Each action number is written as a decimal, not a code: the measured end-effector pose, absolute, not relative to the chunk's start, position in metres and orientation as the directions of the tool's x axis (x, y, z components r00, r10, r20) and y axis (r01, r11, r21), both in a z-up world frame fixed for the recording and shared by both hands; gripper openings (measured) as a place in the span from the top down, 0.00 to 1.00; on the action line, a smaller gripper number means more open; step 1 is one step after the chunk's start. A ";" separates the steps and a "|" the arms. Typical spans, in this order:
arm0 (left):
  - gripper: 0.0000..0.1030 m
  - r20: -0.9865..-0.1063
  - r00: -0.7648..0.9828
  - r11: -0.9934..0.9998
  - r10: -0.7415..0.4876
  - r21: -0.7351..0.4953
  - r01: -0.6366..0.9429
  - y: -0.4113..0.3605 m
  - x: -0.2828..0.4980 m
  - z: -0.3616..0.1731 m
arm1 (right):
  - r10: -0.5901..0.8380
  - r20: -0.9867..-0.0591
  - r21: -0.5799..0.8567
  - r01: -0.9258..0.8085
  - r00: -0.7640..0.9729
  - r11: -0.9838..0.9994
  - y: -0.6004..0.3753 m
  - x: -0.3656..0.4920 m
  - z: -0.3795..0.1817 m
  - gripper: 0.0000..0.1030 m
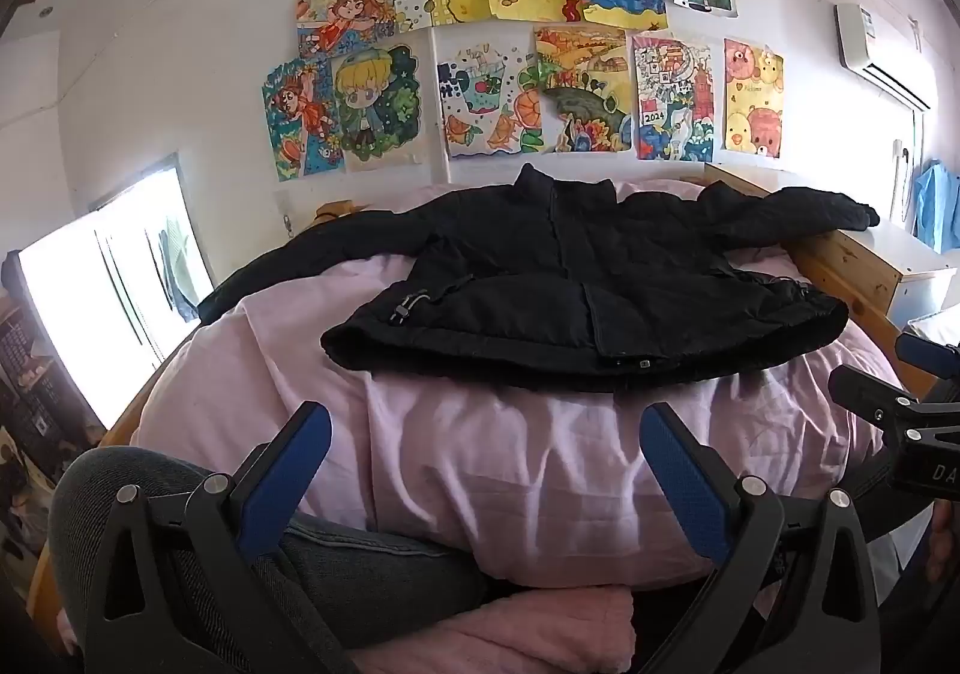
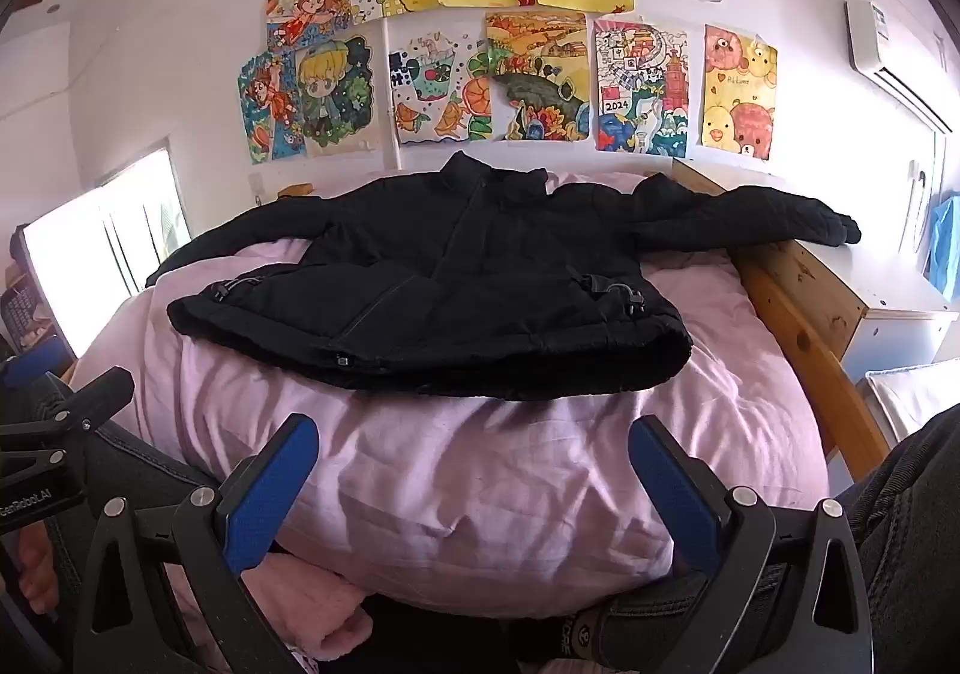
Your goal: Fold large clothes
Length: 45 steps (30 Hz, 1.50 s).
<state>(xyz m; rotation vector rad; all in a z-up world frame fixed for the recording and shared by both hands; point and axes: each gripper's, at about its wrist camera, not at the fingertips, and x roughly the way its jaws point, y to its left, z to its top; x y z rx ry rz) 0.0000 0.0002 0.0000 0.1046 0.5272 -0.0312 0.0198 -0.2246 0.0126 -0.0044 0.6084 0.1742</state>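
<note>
A black padded jacket (image 1: 576, 290) lies spread flat, front up, on a pale pink duvet (image 1: 492, 464), collar toward the wall, both sleeves stretched out sideways. It also shows in the right wrist view (image 2: 456, 302) on the duvet (image 2: 480, 482). My left gripper (image 1: 486, 434) is open and empty, held over the near part of the duvet, short of the jacket's hem. My right gripper (image 2: 474, 446) is open and empty, also short of the hem. The right gripper shows at the right edge of the left wrist view (image 1: 900, 398).
A wooden bed frame (image 2: 798, 314) runs along the right side, with a white cabinet (image 2: 900, 308) beyond it. Children's drawings (image 1: 540, 44) cover the back wall. A bright window (image 1: 108, 290) is at the left. My legs in dark trousers (image 1: 360, 560) are at the duvet's near edge.
</note>
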 end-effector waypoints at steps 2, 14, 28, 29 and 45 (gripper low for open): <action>0.02 -0.503 0.864 0.994 -0.003 0.092 0.057 0.000 0.000 0.000 | 0.162 -0.570 0.048 -0.164 0.806 0.985 -0.225 0.020 0.012 0.00; 0.02 -0.506 0.862 0.995 -0.013 0.080 0.062 -0.003 -0.003 0.005 | 0.162 -0.570 0.051 -0.162 0.805 0.985 -0.225 0.020 0.012 0.00; 0.02 -0.494 0.869 0.993 -0.020 0.091 0.074 -0.008 -0.005 0.006 | 0.163 -0.571 0.053 -0.162 0.805 0.985 -0.225 0.020 0.012 0.00; 0.02 -0.494 0.869 0.993 -0.020 0.091 0.075 -0.008 -0.005 0.006 | 0.163 -0.571 0.053 -0.162 0.805 0.985 -0.225 0.020 0.012 0.00; 0.02 -0.491 0.871 0.993 -0.023 0.088 0.076 -0.006 -0.005 0.007 | 0.161 -0.574 0.058 -0.156 0.803 0.986 -0.227 0.020 0.010 0.00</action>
